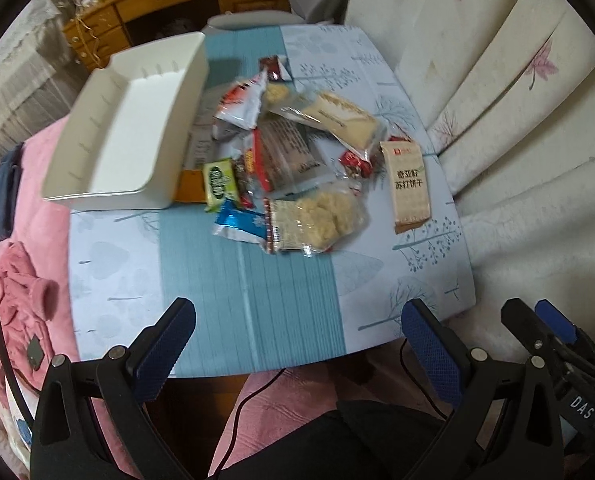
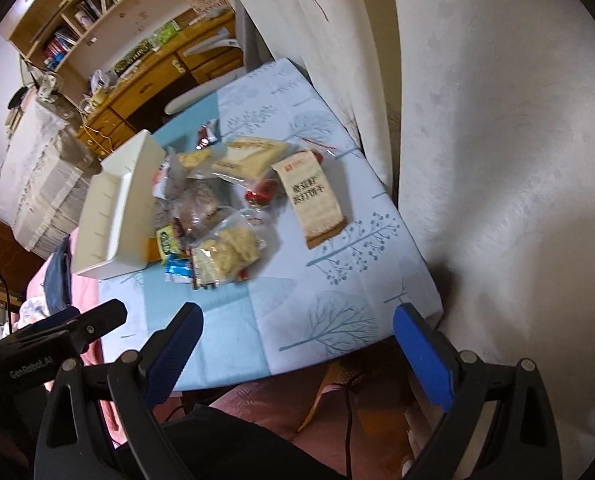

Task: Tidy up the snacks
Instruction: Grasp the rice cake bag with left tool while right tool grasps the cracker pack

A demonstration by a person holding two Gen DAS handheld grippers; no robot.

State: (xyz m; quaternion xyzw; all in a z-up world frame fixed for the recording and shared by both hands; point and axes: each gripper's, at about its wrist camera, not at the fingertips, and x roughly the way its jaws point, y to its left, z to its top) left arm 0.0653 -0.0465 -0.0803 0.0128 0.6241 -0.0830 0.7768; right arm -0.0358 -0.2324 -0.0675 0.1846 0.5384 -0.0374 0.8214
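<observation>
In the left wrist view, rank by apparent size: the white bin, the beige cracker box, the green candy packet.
1. white bin, by far the largest.
2. beige cracker box.
3. green candy packet, smallest, though other snacks cover part of it.

Your left gripper point(image 1: 297, 336) hovers with fingers spread wide above the table's point(image 1: 257, 280) near edge. Ahead of you, a white bin point(image 1: 129, 128) sits beside heaped snacks point(image 1: 293, 160); a tan cracker packet point(image 1: 407, 186) lies rightmost.
</observation>
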